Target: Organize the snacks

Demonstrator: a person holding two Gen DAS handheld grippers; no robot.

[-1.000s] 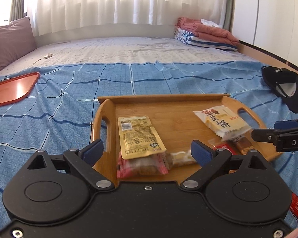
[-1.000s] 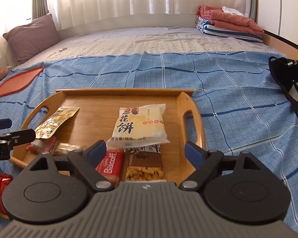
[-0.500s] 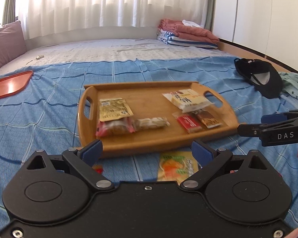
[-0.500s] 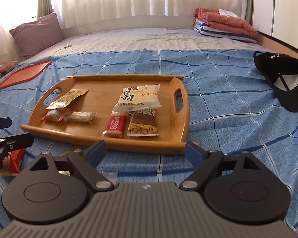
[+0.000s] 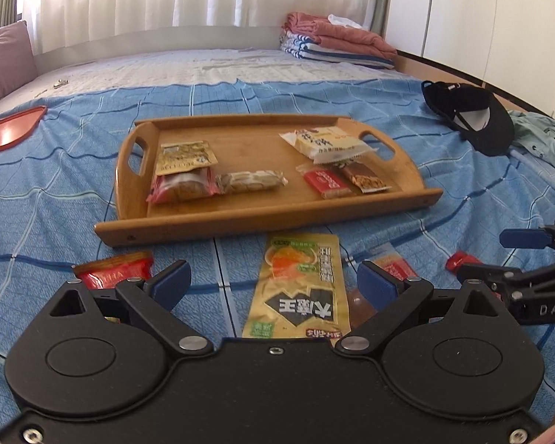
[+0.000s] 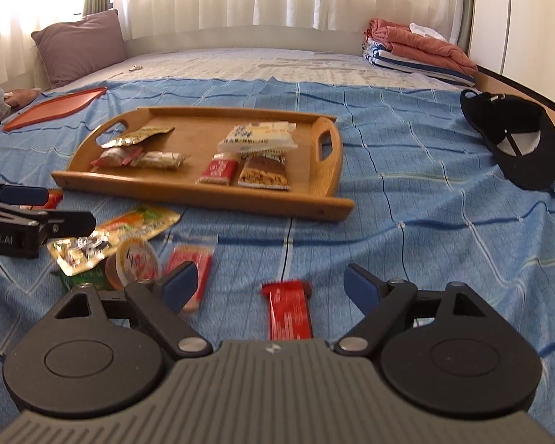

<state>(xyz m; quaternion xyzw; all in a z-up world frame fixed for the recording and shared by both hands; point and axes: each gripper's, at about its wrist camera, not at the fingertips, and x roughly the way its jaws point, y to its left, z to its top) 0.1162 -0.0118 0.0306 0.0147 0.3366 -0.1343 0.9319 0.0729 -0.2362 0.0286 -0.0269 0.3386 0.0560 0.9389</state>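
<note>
A wooden tray (image 5: 407,164) (image 6: 333,155) with two handles lies on the blue bedspread and holds several snack packets. Loose snacks lie in front of it. My left gripper (image 5: 273,283) is open above a yellow and orange packet (image 5: 299,281), touching nothing; a red packet (image 5: 111,270) lies beside its left finger. My right gripper (image 6: 268,288) is open above a red bar (image 6: 288,310), with a pink packet (image 6: 192,270) and a round jelly cup (image 6: 137,259) to its left. In each wrist view the other gripper's fingers show at the edge.
A black cap (image 5: 470,114) (image 6: 514,140) lies on the bedspread to the right. An orange tray (image 5: 7,129) (image 6: 55,107) sits far left. Folded blankets (image 6: 418,51) and a purple pillow (image 6: 77,44) are at the back, near the curtains.
Both grippers have pulled back from over the tray toward the near edge of the bed. The loose snacks in front of the tray have come into view beneath them.
</note>
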